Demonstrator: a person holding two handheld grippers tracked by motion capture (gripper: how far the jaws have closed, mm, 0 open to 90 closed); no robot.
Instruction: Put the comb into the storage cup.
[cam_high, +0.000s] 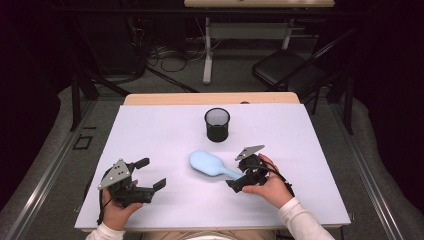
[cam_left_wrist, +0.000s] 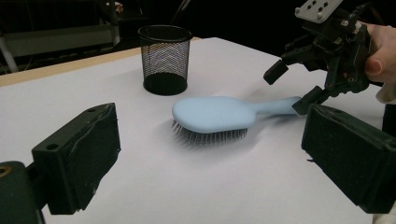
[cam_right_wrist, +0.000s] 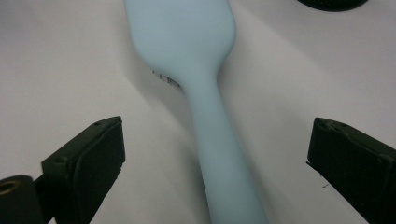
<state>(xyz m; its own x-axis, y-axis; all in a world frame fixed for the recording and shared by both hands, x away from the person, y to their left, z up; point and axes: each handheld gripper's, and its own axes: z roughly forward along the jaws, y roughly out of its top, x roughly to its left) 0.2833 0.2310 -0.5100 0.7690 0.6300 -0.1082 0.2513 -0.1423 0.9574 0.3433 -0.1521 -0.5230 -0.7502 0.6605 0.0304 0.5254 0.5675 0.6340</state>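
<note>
The pale blue hairbrush (cam_high: 212, 165) lies bristles-down in the middle of the white table (cam_high: 150, 140), its handle pointing toward the person's right side, and the right tongs (cam_high: 241, 176) are lined up over that handle now. The grip looks best taken square across the handle, a little back from the head, with both jaws settling evenly so the brush cannot swivel. In the right gripper view the handle (cam_right_wrist: 219, 154) runs straight up between the jaws, which stand wide apart and touch nothing. Off to the side, the left tongs (cam_high: 151, 174) hang spread and empty, well apart from the brush. Beyond it stands the black mesh cup (cam_high: 217, 124).
</note>
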